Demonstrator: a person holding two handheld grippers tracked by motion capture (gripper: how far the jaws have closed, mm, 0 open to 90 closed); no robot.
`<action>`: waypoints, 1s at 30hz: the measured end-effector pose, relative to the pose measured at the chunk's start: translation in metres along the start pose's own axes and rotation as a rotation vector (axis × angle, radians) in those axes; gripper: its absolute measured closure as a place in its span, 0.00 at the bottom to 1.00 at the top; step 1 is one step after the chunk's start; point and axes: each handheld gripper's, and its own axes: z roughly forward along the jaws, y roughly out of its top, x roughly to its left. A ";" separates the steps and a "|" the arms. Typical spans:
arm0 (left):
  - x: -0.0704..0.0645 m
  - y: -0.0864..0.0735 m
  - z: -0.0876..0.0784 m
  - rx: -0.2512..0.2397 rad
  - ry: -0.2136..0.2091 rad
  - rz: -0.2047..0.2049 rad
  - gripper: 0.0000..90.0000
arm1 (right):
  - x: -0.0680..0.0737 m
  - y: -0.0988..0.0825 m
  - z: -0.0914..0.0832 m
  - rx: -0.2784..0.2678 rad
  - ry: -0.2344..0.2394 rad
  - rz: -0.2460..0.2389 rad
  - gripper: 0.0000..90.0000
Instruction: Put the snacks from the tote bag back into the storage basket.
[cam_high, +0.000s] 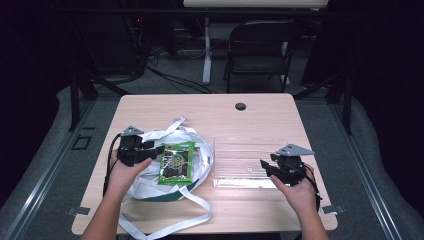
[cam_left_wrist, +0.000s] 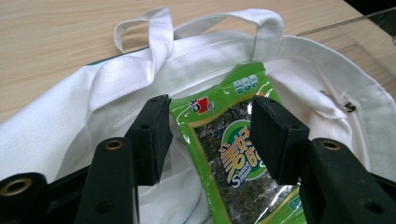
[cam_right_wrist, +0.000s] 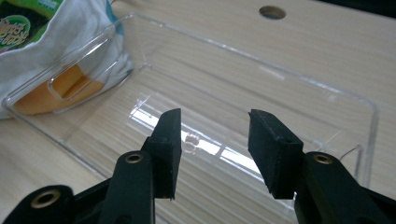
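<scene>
A green seaweed snack packet (cam_high: 177, 163) (cam_left_wrist: 238, 154) lies on a white cloth tote bag (cam_high: 150, 175) (cam_left_wrist: 60, 121) at the table's left. My left gripper (cam_high: 150, 150) (cam_left_wrist: 210, 135) is open just above the packet's top end, one jaw on each side of it, not closed on it. To the right sits a clear plastic tray (cam_high: 248, 161) (cam_right_wrist: 299, 93), nothing in it. My right gripper (cam_high: 266, 166) (cam_right_wrist: 215, 149) is open over the tray's near edge, nothing between its jaws.
The bag's long white straps (cam_high: 170, 220) trail toward the table's front edge. A round cable hole (cam_high: 240, 106) (cam_right_wrist: 272, 12) lies at the table's back. A black chair (cam_high: 260, 50) stands behind the table. The tray's left wall (cam_right_wrist: 60, 88) touches the bag.
</scene>
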 end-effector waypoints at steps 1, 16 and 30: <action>0.001 0.000 0.000 0.006 -0.002 -0.008 0.53 | 0.000 -0.001 0.001 -0.002 -0.012 0.002 0.62; 0.002 -0.004 0.004 0.033 -0.095 -0.081 0.52 | -0.001 0.000 0.004 -0.008 0.034 0.049 0.63; 0.000 -0.004 0.025 0.097 -0.119 -0.109 0.50 | 0.001 -0.002 0.000 -0.013 0.033 0.052 0.61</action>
